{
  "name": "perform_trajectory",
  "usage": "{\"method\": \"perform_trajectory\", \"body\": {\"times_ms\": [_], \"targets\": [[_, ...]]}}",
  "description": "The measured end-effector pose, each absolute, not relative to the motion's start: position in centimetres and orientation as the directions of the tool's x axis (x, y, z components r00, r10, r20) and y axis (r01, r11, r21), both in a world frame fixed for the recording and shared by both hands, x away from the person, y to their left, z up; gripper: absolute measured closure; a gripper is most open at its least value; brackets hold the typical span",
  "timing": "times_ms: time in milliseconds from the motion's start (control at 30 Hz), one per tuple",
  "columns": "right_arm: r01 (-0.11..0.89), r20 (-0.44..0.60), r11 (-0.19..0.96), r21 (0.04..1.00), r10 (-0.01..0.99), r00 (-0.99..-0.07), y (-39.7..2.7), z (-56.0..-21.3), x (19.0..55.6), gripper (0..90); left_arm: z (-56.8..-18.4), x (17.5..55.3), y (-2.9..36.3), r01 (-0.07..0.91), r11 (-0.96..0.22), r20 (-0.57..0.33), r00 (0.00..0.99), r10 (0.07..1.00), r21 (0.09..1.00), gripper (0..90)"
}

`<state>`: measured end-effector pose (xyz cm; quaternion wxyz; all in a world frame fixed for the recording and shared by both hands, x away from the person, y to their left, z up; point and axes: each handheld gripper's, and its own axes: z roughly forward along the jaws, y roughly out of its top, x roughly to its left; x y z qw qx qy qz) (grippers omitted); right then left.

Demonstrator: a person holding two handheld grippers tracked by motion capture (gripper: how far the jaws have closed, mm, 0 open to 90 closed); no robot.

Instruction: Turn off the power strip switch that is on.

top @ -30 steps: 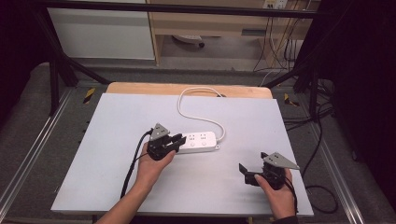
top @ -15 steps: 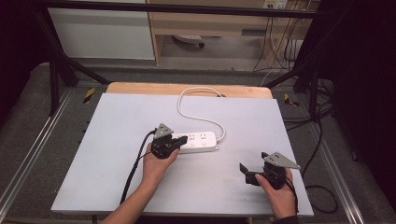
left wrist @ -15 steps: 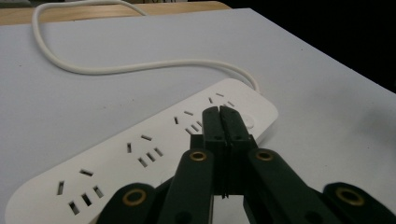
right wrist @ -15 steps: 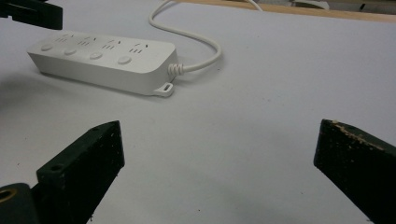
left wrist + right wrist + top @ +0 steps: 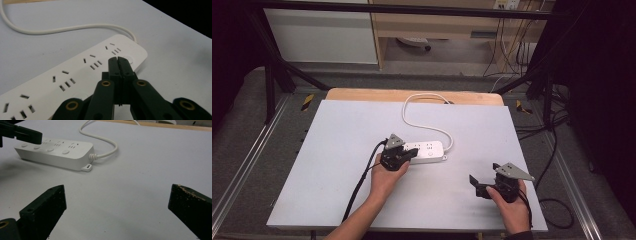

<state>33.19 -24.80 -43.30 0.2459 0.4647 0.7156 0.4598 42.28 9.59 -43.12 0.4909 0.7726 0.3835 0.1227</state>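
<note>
A white power strip (image 5: 430,150) lies in the middle of the pale table board, its white cord (image 5: 412,113) looping to the back edge. My left gripper (image 5: 411,154) is shut with nothing between its jaws. In the left gripper view its closed tips (image 5: 117,60) sit over the top of the strip (image 5: 72,77), beside a round button (image 5: 130,60); I cannot tell whether they touch. My right gripper (image 5: 477,186) rests open near the front right. In the right gripper view its jaws (image 5: 117,195) stand wide apart, with the strip (image 5: 57,152) and the left gripper (image 5: 23,133) farther off.
The pale board (image 5: 332,160) lies on a wooden table whose edge (image 5: 362,95) shows at the back. Metal rails run along both sides. Black cables (image 5: 557,205) lie on the floor to the right. Shelves stand behind the table.
The left gripper's jaws have closed and it has shifted slightly right onto the power strip. The right gripper has stayed in place.
</note>
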Motion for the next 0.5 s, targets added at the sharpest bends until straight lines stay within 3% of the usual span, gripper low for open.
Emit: {"method": "perform_trajectory", "body": {"times_ms": [500], "targets": [[0.442,0.077,0.148,0.885,0.889,-0.452,-24.85,-43.30,33.22,2.4,-43.55,42.42,8.95,0.473,-0.246,-0.172,0.679,0.714,0.846,90.0]]}}
